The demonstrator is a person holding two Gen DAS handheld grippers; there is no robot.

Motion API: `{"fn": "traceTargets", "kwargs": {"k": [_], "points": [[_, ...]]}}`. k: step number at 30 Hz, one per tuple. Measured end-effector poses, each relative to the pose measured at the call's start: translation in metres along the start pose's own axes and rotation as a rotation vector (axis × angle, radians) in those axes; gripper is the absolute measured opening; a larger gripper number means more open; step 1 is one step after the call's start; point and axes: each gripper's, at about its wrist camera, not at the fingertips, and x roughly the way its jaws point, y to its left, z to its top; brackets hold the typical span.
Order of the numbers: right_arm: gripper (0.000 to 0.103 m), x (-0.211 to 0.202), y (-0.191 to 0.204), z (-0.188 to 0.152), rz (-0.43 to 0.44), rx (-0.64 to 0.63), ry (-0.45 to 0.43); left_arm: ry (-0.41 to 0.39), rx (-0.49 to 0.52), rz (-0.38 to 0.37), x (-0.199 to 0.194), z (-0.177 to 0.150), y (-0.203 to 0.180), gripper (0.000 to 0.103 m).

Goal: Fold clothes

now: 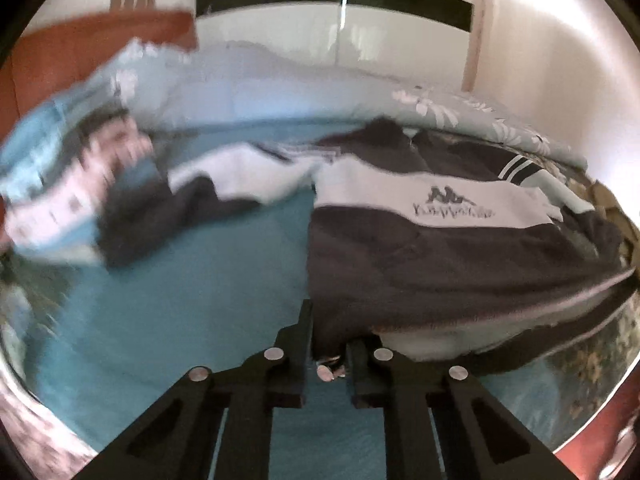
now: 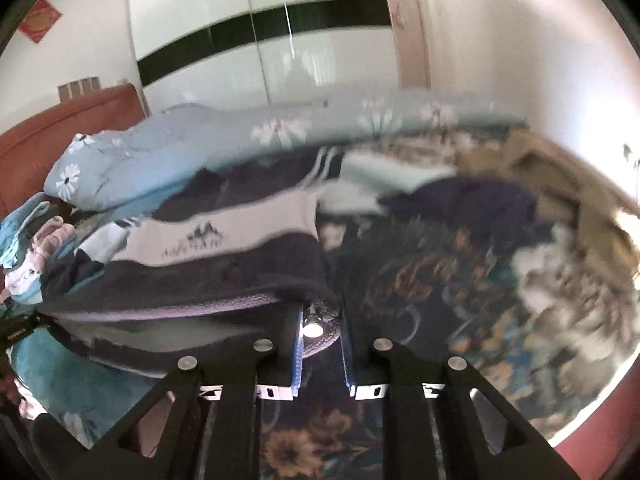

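Bedspread point(image 1: 168, 300) bears sweatshirt point(image 1: 460, 264), hem pinched by both claws point(image 1: 328, 344) point(image 2: 320, 320)

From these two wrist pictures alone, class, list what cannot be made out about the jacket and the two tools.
- Left wrist view: the pile of clothes at the left is smeared by motion blur; garments cannot be told apart.
- Left wrist view: the lettering on the jacket is too blurred to read.
- Right wrist view: the jacket's far sleeve and the floral bedspread are blurred.
- Both views: the hem inside the left tool and right tool is hidden by their fingers.
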Motion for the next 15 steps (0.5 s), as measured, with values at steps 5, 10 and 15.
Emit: {"fn": "traceTargets", "kwargs": {"k": [5,10,15], "points": [[0.017,-0.012,0.005,-0.005,-0.045,-0.078,0.01,0.057,0.094,0.032,0.0,-0.015,-0.003,0.014],[0.017,0.018,-0.006,-0.032,-0.07,-0.066,0.122,0.138,0.069,0.023,0.033,-0.035,0.0,0.017],[0.02,0.036,-0.015,-0.053,-0.071,-0.035,0.176,0.138,0.084,0.006,0.041,-0.039,-0.002,0.032]]}}
